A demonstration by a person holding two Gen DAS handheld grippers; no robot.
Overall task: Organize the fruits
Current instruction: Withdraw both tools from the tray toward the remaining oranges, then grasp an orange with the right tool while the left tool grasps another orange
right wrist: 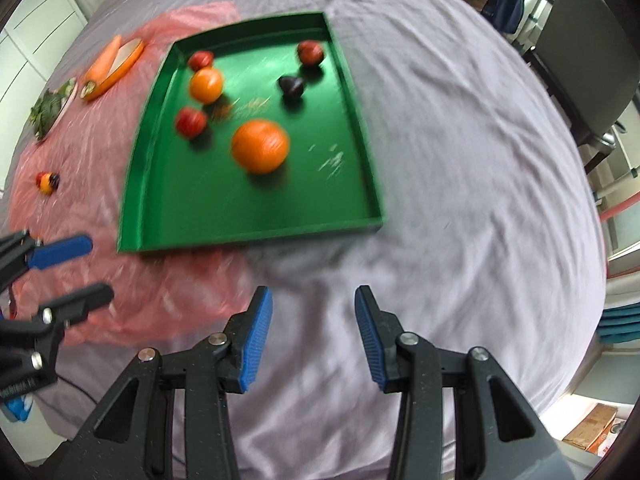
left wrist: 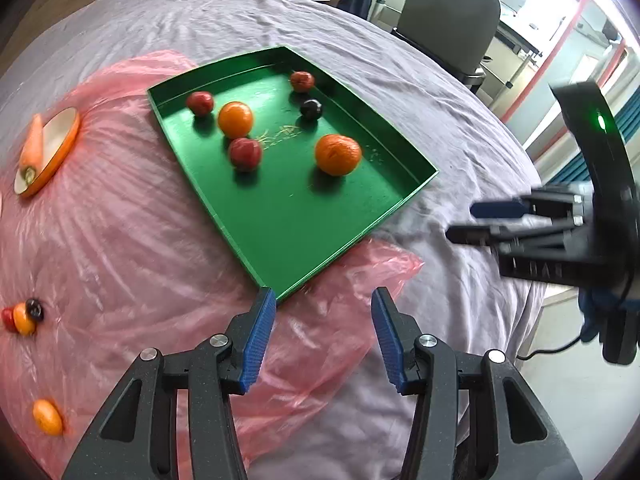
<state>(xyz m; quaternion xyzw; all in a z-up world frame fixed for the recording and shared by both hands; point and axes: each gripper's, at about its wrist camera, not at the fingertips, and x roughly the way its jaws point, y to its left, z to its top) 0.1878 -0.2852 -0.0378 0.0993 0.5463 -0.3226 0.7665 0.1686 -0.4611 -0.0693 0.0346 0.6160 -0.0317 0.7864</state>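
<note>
A green tray lies on a purple cloth and holds two oranges, several red fruits and a dark plum. My left gripper is open and empty, just in front of the tray's near corner; it also shows in the right wrist view. My right gripper is open and empty over bare cloth in front of the tray, and shows at the right of the left wrist view. A small cluster of fruits and a small orange fruit lie on pink plastic to the left.
A pink plastic sheet covers the cloth left of the tray. A carrot rests on an orange-rimmed plate. Leafy greens sit on a plate far left. An office chair stands beyond the table.
</note>
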